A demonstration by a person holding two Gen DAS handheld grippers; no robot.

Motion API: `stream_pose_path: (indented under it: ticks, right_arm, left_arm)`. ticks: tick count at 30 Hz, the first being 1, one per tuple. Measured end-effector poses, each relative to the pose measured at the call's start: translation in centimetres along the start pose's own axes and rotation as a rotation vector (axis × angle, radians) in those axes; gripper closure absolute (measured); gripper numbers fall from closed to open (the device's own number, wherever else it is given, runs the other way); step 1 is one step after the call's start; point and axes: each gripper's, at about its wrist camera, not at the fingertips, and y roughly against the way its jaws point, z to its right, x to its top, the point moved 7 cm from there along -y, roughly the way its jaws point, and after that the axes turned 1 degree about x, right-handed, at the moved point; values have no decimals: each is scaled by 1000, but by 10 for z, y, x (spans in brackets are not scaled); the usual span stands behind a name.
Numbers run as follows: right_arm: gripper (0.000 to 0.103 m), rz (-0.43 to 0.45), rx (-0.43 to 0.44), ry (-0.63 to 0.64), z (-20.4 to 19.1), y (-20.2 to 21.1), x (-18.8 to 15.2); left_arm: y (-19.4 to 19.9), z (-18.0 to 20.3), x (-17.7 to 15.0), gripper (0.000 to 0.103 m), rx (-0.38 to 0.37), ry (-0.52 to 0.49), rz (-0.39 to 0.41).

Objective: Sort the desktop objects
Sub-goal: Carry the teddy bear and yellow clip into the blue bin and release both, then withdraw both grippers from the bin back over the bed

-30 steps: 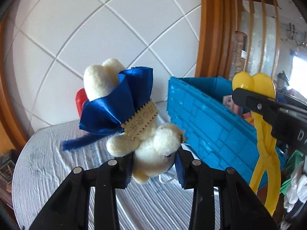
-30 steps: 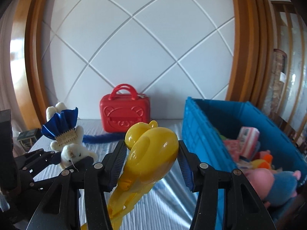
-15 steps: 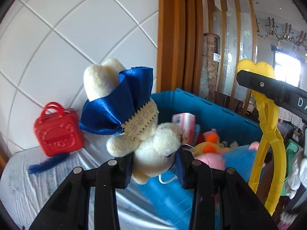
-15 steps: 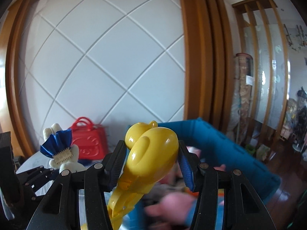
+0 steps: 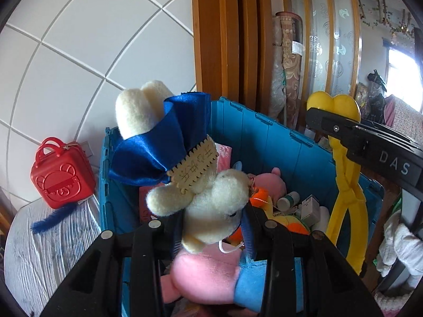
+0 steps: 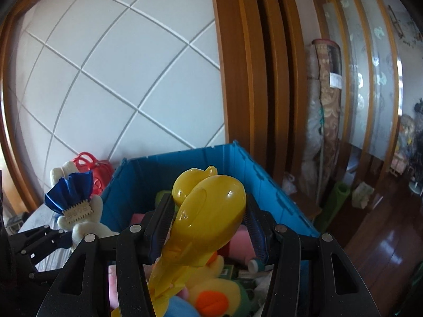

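Since earlier frames both hand-held grippers have swung from over the tabletop [image 5: 39,259] to above the blue crate [image 5: 280,142]; red case [image 5: 62,174] now sits far left, crate contents fill lower view.

Left hand-held gripper [image 5: 214,232]: jaws partly closed, pads pressing both sides of cream plush bunny [image 5: 211,211]. Bunny held upside down, ears up, blue satin bow [image 5: 161,142] and biscuit-shaped tag [image 5: 194,167] facing camera. It hangs over the crate interior, clear of contents.

Right hand-held gripper [image 6: 208,227]: jaws approx. half open, clamped on head of yellow duck-shaped tongs [image 6: 208,211]; handles trail down toward camera. Also over the crate.

Crate contents: pink/blue plush [image 5: 208,277], yellow/orange plush duck [image 6: 211,295], small boxes and bottles, partly hidden.

Red case stands on the tabletop against the white panelled wall [image 5: 79,52], just beside the crate's left wall; blue ribbon strip [image 5: 50,218] lies in front of it.
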Motion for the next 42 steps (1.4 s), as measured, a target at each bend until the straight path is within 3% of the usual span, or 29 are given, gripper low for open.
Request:
stream_pose_path:
  ticks: [4,6,8,10,12,16,19,23,32,39,42]
  right_arm:
    - [50,-15,5,-12,16,-4,-5]
    - [44,-21,1,-19,23,-7,-5]
    - [33,-30,-3,-27,30,-9,-6]
    - [25,-31,-4,-32,32,-7,-9]
    - [11,-29,-4,-40,35,-4,-10]
    - [0,-19,-10,-44,38,2,-9]
    - [0,-1,2,-39,33,11,-7]
    - [0,14,27,-13,14,19,-6]
    - [0,48,136,85,-84,39,3]
    - [0,73,188,168,-209,53,-4]
    - [0,66,202,185,-274,49,-14]
  left_arm:
    - [-3,2,-3,64,30,5,-20]
    - [-5,3,-4,63,40,8,-29]
    - [-7,2,-6,59,49,12,-37]
    - [-7,0,-8,43,61,14,-39]
    - [-4,-2,-9,36,70,14,-29]
    - [4,-9,-10,29,73,17,-11]
    - [11,-18,-12,23,81,28,6]
    - [24,-38,-17,23,100,54,17]
    - [67,-128,-40,23,157,138,61]
    - [97,-249,-83,22,171,199,65]
    - [107,-313,-109,22,176,194,31]
